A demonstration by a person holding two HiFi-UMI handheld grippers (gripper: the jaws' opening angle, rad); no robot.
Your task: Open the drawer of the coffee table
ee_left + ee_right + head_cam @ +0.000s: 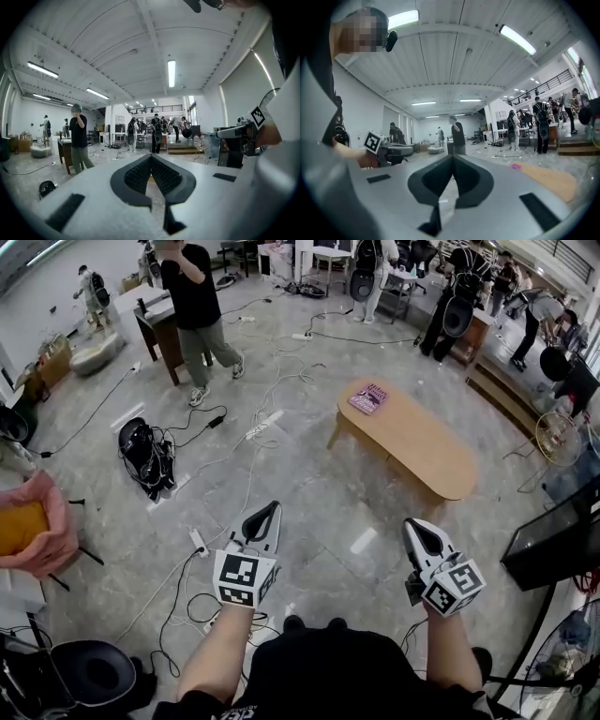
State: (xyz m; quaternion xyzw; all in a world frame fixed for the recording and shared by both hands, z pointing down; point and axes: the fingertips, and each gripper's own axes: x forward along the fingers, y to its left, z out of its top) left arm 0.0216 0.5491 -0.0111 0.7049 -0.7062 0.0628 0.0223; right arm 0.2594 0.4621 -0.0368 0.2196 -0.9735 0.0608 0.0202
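Observation:
The coffee table (412, 440) is a long, rounded, light wooden table standing on the floor ahead and to the right, with a pink book (368, 397) on its far end. No drawer shows from this side. My left gripper (274, 506) is shut and empty, held well short of the table, and it also appears in the right gripper view (411, 149). My right gripper (409, 523) is shut and empty too, nearer the table's near end; the left gripper view catches it (218, 134). The table's top (548, 180) shows at the right of the right gripper view.
Cables and a power strip (198, 541) trail over the marble floor. A black bag (146, 455) lies at the left, a pink chair (36, 527) further left. A person (197, 310) stands by a dark desk (159, 329). A black cabinet (555, 538) and fan (561, 437) stand at the right.

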